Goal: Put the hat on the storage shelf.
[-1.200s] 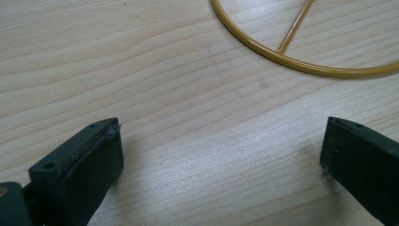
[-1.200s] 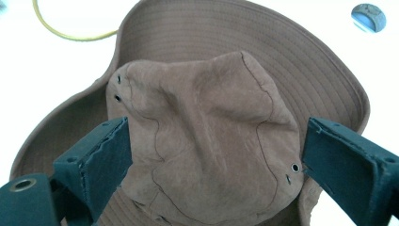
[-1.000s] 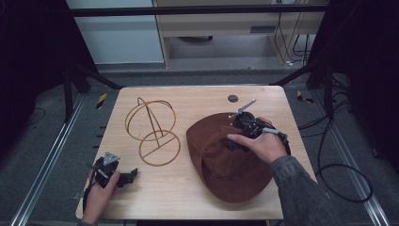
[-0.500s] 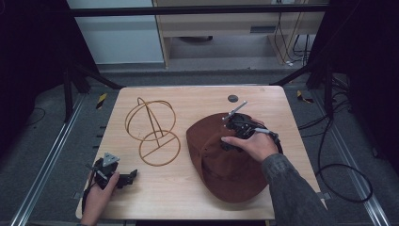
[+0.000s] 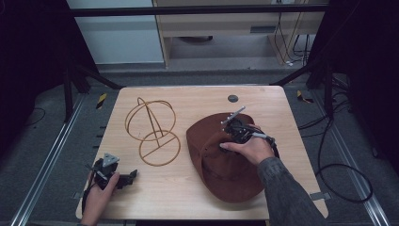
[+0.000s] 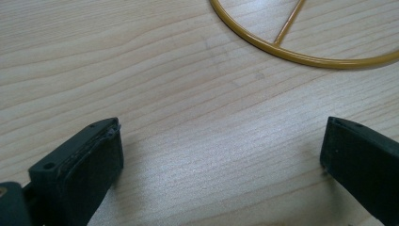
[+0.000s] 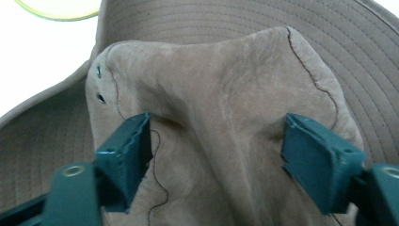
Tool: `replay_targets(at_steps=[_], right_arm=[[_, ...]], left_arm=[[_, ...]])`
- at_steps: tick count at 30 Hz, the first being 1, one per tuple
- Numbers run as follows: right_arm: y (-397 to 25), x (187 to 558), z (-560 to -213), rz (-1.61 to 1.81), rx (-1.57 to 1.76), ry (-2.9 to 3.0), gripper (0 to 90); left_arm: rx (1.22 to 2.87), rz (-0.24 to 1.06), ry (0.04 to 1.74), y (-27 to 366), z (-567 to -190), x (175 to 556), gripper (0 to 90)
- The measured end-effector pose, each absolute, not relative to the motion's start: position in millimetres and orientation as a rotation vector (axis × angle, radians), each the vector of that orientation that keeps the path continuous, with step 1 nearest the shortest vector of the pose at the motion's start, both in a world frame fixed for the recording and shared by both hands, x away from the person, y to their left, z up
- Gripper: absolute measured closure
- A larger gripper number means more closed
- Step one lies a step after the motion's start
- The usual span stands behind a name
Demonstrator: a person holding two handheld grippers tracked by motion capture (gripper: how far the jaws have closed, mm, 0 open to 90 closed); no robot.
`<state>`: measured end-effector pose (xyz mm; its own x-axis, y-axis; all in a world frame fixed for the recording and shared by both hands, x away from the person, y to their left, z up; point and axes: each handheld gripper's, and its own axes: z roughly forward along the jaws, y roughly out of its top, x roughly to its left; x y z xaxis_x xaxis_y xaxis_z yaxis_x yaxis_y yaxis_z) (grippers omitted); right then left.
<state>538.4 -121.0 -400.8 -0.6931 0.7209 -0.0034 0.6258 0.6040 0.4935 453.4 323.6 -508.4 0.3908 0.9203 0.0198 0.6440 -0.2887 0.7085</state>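
Left gripper [image 5: 126, 177]: jaws wide, empty, low over bare wooden table [image 5: 197, 99]; gold wire hat stand [image 5: 151, 133] just ahead of it, base ring near its jaw tips

Right gripper [image 7: 216, 155]: jaws spread, straddling the crown of the brown brimmed hat [image 5: 221, 160], pads touching or nearly touching the suede on both sides, not yet clamped

Risk, judged: soft crown may fold and slip free on closing; brim may drag

Matt brown suede-like hat [image 7: 226, 122] with stitched cloth brim, glossy gold wire stand [image 5: 153, 132], and pale smooth-grained wooden table [image 5: 188, 188].
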Motion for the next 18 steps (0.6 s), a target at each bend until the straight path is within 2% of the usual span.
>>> replay_targets(at_steps=[4,13,15,18], right_arm=[[-123.1,539.3,-402.4,0.694,1.123,2.623,41.7],[-132.2,538.3,-407.8,0.765,1.154,2.639,79.7],[-134.7,537.1,-408.7,0.788,1.164,2.636,84.8],[-138.9,534.9,-408.5,0.84,1.178,2.628,87.2]], left_arm=[[2.035,0.578,1.335,323.6,-508.4,453.4,0.0],[2.037,0.576,1.333,323.7,-508.3,454.0,0.0],[2.037,0.576,1.333,323.7,-508.3,454.0,0.0],[2.037,0.576,1.333,323.7,-508.3,454.0,0.0]])
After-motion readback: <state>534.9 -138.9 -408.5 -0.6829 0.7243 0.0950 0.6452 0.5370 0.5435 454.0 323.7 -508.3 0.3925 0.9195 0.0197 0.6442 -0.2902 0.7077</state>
